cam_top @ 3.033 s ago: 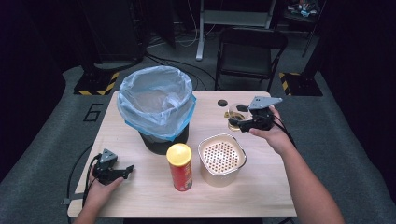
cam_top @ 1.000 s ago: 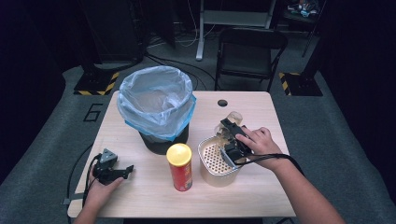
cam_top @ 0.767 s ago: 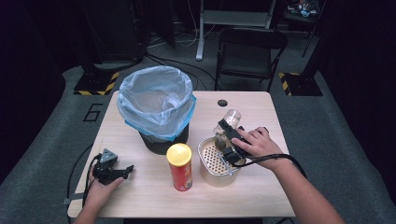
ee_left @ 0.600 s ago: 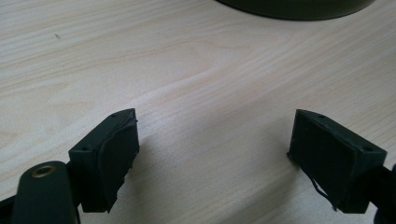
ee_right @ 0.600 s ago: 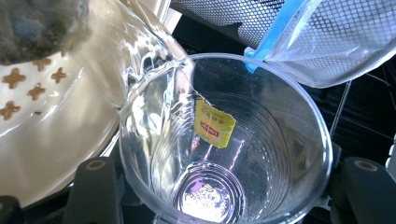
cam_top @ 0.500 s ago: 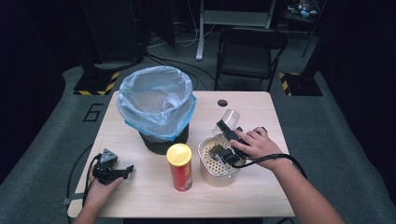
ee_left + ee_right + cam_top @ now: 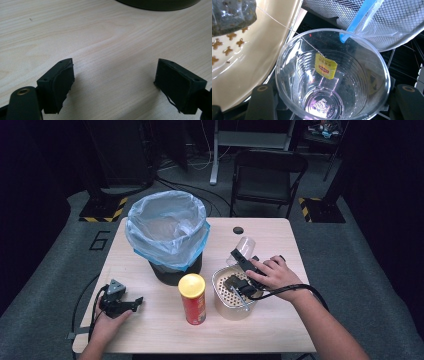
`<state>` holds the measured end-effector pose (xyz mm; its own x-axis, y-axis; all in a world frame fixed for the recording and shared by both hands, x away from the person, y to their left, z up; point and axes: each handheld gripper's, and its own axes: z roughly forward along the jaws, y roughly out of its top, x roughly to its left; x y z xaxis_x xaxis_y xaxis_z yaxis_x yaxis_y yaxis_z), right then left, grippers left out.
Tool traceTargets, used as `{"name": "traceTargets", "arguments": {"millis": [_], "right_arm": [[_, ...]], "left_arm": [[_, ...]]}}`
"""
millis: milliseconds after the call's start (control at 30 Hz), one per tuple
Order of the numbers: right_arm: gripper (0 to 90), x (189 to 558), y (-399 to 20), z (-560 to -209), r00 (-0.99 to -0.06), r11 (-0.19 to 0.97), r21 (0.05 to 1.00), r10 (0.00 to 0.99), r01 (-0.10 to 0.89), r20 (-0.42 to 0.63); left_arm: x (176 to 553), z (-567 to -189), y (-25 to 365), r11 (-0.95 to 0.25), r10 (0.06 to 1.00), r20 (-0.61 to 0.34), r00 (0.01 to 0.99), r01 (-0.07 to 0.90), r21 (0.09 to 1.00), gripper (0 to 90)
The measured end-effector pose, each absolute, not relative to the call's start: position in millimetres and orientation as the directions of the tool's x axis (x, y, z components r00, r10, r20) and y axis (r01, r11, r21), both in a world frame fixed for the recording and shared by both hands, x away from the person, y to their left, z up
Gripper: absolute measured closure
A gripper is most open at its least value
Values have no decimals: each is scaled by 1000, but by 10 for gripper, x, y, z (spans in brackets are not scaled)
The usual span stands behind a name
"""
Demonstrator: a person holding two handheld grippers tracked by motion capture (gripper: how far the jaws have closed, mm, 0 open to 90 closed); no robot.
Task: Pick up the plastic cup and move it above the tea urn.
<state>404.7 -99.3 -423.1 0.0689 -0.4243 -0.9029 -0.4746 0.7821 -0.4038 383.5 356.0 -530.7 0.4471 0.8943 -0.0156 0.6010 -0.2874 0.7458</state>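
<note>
My right gripper (image 7: 243,256) is shut on a clear plastic cup (image 7: 245,245), held tipped at the far rim of a cream perforated strainer bowl (image 7: 220,301). In the right gripper view the cup (image 7: 332,75) sits between the jaws with its mouth toward the camera. A wet dark tea bag (image 7: 232,15) lies in the strainer (image 7: 249,62). Its string runs to a yellow tag (image 7: 325,66) stuck inside the cup. A dark lump (image 7: 232,282) lies in the strainer. My left gripper (image 7: 119,301) rests open on the wood at the front left, nothing between its jaws (image 7: 117,82).
A black mesh bin lined with a blue bag (image 7: 167,232) stands at the table's back left, its base (image 7: 157,3) just ahead of the left gripper. A red chip can with a yellow lid (image 7: 192,297) stands beside the strainer. A small black disc (image 7: 238,230) lies behind. A folding chair (image 7: 267,175) stands beyond the table.
The right gripper carried the cup from the table's right side to the strainer and tipped it. A dark tea bag now lies in the strainer. The left gripper stayed put.
</note>
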Motion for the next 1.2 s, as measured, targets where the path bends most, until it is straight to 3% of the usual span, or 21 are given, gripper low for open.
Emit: {"name": "traceTargets", "arguments": {"millis": [800, 1200], "right_arm": [[332, 4050, -974, -4158, 74, 766, -406, -429, -499, -900], [331, 4101, -926, -4125, 29, 770, -378, -424, -514, -905]], "left_arm": [[3836, -5306, 3561, -290, 893, -14, 449, 601, 745, 156], [3838, -5308, 3557, -286, 894, -17, 448, 599, 748, 156]]}}
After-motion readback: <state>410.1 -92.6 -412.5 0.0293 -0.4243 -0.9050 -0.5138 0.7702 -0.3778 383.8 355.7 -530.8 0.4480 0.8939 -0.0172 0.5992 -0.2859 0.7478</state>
